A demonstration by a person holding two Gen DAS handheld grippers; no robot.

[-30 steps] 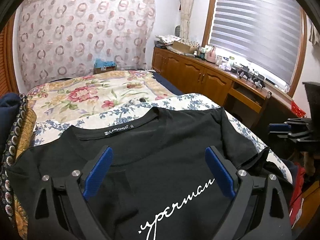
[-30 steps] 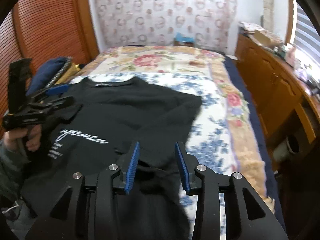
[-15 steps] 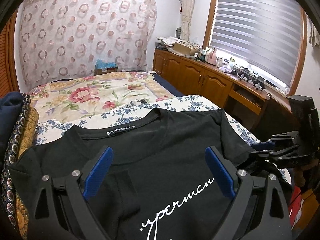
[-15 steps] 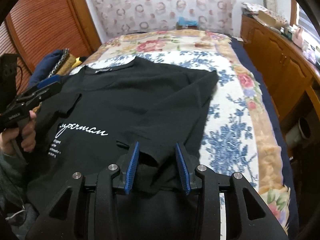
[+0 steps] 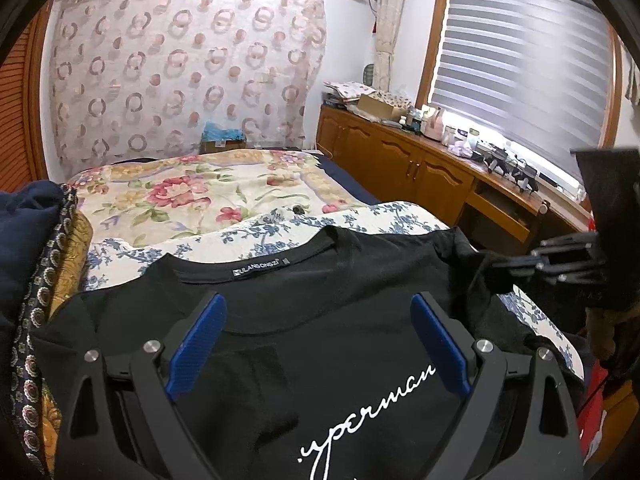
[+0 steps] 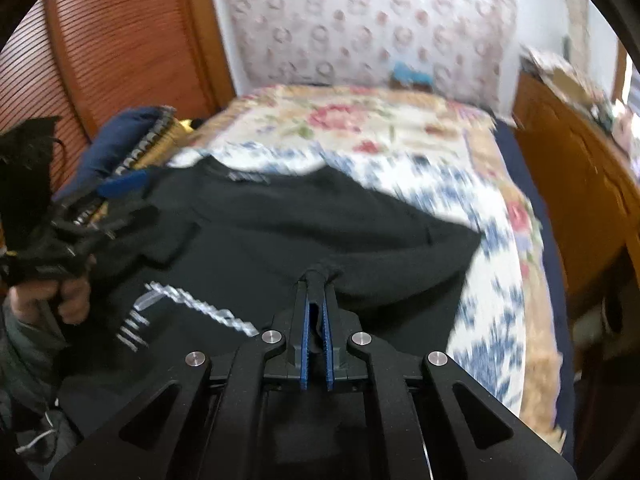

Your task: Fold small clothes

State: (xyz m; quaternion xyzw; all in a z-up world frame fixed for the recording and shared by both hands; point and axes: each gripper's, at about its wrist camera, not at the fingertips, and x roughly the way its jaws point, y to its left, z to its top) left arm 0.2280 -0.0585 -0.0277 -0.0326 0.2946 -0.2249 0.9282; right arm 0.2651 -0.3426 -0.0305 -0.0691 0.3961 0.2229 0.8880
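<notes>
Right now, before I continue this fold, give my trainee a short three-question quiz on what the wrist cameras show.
1. True or false: the right gripper is shut on the black T-shirt.
2. The left gripper stands: A) open above the shirt, B) shut on the collar, C) out of view?
3. What colour is the lettering on the shirt?

Key: 1 true; it pinches a fold of fabric. 2 A. 3 white.

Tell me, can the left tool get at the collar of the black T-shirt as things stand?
Probably yes. The left tool hangs open over the black T-shirt, and its collar lies uncovered just ahead of the fingers; nothing stands between them.
</notes>
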